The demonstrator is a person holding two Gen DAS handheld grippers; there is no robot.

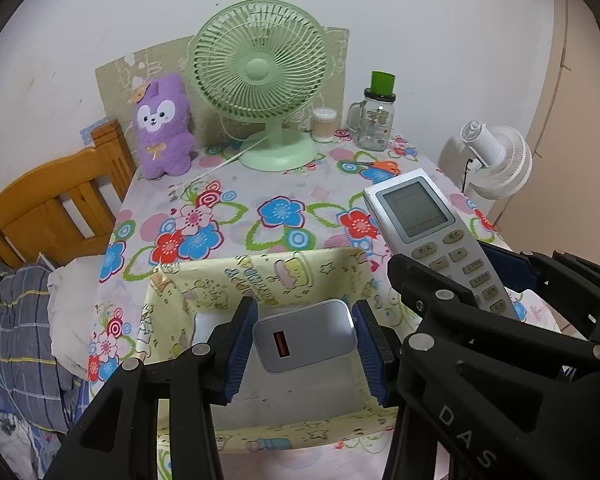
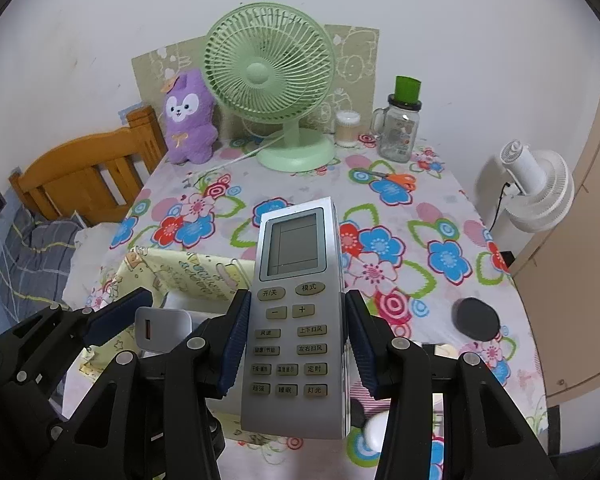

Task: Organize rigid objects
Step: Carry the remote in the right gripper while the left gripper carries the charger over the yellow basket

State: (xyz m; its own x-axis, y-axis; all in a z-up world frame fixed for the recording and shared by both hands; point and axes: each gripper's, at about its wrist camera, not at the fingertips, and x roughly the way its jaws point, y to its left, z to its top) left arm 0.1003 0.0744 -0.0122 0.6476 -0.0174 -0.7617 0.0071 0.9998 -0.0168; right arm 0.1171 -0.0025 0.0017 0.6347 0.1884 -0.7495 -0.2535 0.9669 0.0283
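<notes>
My left gripper (image 1: 305, 340) is shut on a white USB charger (image 1: 305, 336) and holds it over the open yellow fabric storage box (image 1: 260, 276). My right gripper (image 2: 296, 340) is shut on a silver air-conditioner remote (image 2: 296, 300), screen up, just right of the box. The remote also shows in the left wrist view (image 1: 432, 232), with the right gripper (image 1: 500, 312) around its lower end. The charger (image 2: 162, 326) and the left gripper (image 2: 100, 320) show at the left of the right wrist view, over the box (image 2: 188, 272).
On the flowered tablecloth (image 2: 420, 248) stand a green desk fan (image 2: 272, 80), a purple plush toy (image 2: 190, 116), a cotton-swab jar (image 2: 347, 128), a glass mug-jar with a green lid (image 2: 400, 120), orange scissors (image 2: 396, 178) and a black round lid (image 2: 476, 318). A wooden bed frame (image 2: 84, 172) is left, a white fan (image 2: 540, 188) right.
</notes>
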